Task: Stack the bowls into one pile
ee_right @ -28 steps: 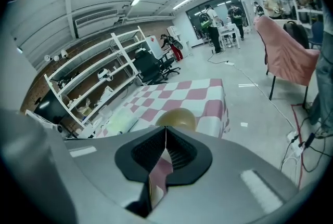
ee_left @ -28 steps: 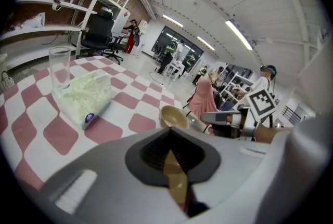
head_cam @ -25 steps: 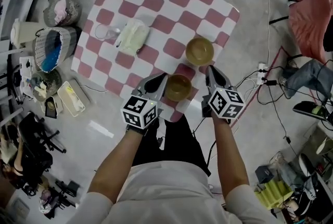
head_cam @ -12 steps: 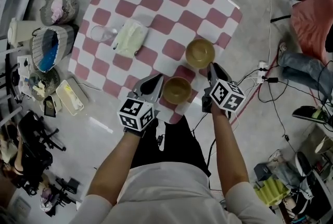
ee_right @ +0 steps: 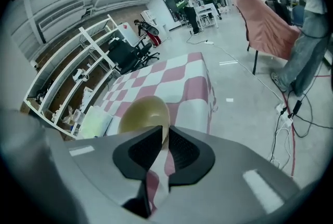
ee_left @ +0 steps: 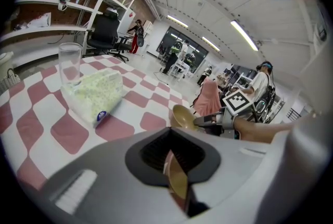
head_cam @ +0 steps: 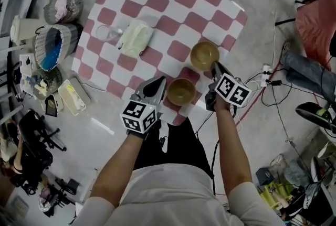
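Two tan bowls are on the red-and-white checked table. The near bowl is by the front edge, and my left gripper is shut on its left rim; in the left gripper view that rim stands edge-on between the jaws. The far bowl lies toward the right edge. My right gripper is shut on its near rim, with the bowl just beyond the jaws. The left gripper view also shows this bowl, tilted in the right gripper.
A clear glass and a pale green packet lie on the table's left half. Baskets and clutter crowd the floor to the left. Cables and a power strip run along the floor at the right, near a pink-draped chair.
My right gripper has moved forward and up to the far bowl's rim. The left gripper and the near bowl have hardly shifted.
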